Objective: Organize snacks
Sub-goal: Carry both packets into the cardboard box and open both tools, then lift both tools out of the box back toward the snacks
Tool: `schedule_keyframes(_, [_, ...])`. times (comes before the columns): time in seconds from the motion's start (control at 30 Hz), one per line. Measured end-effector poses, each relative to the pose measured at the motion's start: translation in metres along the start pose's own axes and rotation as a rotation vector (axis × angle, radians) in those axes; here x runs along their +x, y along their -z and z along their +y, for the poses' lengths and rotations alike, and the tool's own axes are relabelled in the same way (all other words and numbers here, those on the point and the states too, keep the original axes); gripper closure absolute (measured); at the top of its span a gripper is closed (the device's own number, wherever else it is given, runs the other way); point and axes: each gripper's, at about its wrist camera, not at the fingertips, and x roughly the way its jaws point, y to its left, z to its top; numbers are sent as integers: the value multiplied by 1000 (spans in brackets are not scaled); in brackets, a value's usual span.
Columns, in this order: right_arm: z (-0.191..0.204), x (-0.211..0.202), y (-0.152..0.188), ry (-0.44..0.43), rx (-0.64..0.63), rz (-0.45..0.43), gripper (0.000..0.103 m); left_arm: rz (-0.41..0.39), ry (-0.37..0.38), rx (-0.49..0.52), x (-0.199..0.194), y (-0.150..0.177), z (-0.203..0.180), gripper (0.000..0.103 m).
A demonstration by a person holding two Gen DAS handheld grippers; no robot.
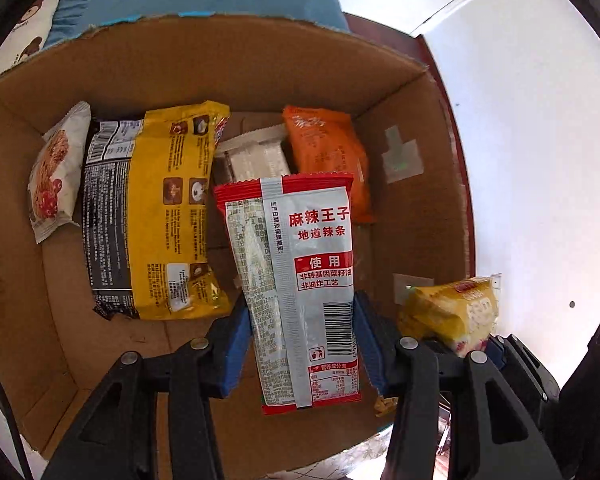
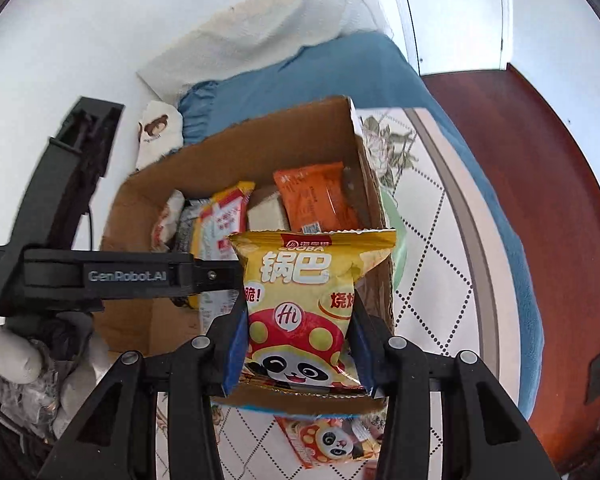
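Observation:
Over an open cardboard box (image 1: 219,64), my left gripper (image 1: 302,340) is shut on a red-and-silver spicy strip packet (image 1: 300,248) that hangs down into the box. Inside lie a yellow-and-black noodle bag (image 1: 155,208), an orange packet (image 1: 328,160), a white biscuit packet (image 1: 55,176) and a pale wrapper (image 1: 255,156). My right gripper (image 2: 297,344) is shut on a yellow panda crisp packet (image 2: 300,292) above the near rim of the box (image 2: 147,208). That packet (image 1: 456,312) also shows at the lower right of the left wrist view.
The box stands on a diamond-patterned quilt (image 2: 428,240) beside a blue bedspread (image 2: 340,72). Another panda snack packet (image 2: 332,440) lies on the quilt below the box. A white-gloved hand (image 2: 7,356) holds the left tool at the left. Red wooden floor (image 2: 540,200) lies to the right.

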Motion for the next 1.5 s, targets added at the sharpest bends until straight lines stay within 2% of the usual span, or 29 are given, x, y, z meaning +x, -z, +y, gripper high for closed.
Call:
schedule_keyframes(0.03, [-3, 5, -1, -2, 17, 30, 38, 3, -1, 2, 3, -1, 1, 49])
schedule_keyframes(0.07, [-5, 10, -2, -19, 26, 39, 35, -2, -4, 4, 4, -2, 2, 44])
schedule_keyframes(0.13, [-2, 14, -2, -9, 14, 43, 22, -2, -7, 5, 7, -4, 5, 17])
schedule_keyframes(0.17, [1, 15, -2, 3, 6, 44, 19, -2, 1, 4, 8, -5, 6, 15])
schedule_keyframes(0.2, [3, 15, -2, 11, 1, 44, 10, -7, -3, 1, 7, -5, 8, 14])
schedule_keyframes(0.37, [8, 21, -3, 40, -6, 60, 10, -33, -2, -16, 0, 0, 14, 14])
schedule_keyframes(0.57, [16, 20, 2, 108, -24, 68, 10, -168, -125, -10, -38, 21, 22, 14])
schedule_keyframes(0.7, [30, 7, 12, 179, -58, 34, 7, -261, -188, 4, -63, 41, 24, 14])
schedule_keyframes(0.87, [39, -10, 21, 186, -68, -5, 7, -349, -228, 17, -90, 72, 28, 14])
schedule_keyframes(1.07, [48, -34, 40, 217, -85, -73, 7, -428, -267, 34, -104, 101, 26, 14])
schedule_keyframes(1.2, [56, -53, 55, 206, -91, -107, 7, -480, -287, 47, -116, 129, 23, 14])
schedule_keyframes(1.5, [67, -93, 91, 184, -88, -191, 7, -557, -297, 46, -136, 180, 23, 14])
